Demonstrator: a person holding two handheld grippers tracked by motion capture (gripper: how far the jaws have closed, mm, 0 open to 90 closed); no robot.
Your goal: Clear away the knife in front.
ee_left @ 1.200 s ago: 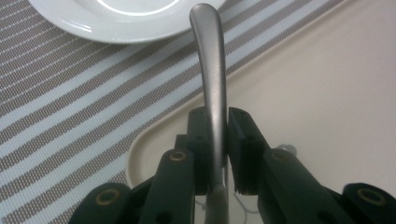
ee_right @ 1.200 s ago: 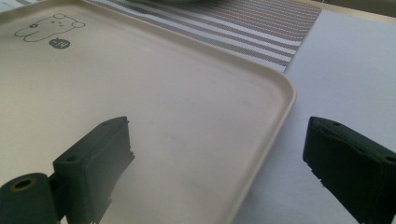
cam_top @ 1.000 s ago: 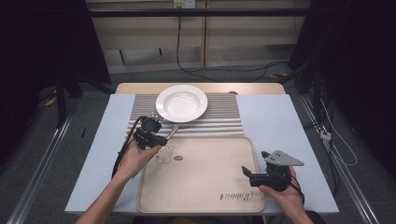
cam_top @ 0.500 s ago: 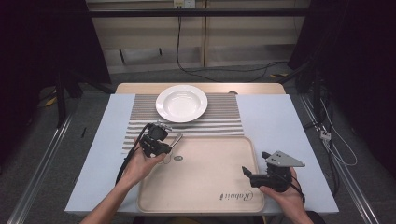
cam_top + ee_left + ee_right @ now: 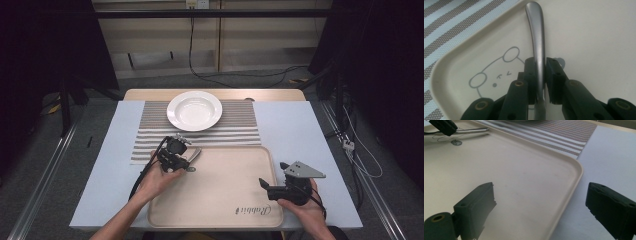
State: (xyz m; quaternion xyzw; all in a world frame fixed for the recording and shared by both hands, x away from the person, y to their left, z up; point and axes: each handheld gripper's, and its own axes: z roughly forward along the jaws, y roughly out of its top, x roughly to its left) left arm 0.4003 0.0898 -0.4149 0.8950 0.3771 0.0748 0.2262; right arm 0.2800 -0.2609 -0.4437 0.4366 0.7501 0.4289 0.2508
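Note:
A metal utensil (image 5: pixel 536 32) with a smooth rounded handle sticks out between the jaws of my left gripper (image 5: pixel 540 63), which is shut on it. Its other end is hidden under the gripper. In the high view the left gripper (image 5: pixel 184 159) hangs over the far left corner of the beige tray (image 5: pixel 220 200), above a bear drawing (image 5: pixel 499 72). My right gripper (image 5: pixel 263 185) rests at the tray's near right edge. Its jaws stand wide open with nothing between them in the right gripper view (image 5: pixel 541 195), where the utensil (image 5: pixel 474 130) shows far off.
A white plate (image 5: pixel 194 110) sits on a striped mat (image 5: pixel 240 132) beyond the tray. A pale blue cover (image 5: pixel 300 130) spreads over the table. A small round mark (image 5: pixel 456 142) lies on the tray near the utensil.
My left hand has carried the utensil rightward and down, from the striped mat's near edge to over the tray's corner. The right gripper has stayed put.

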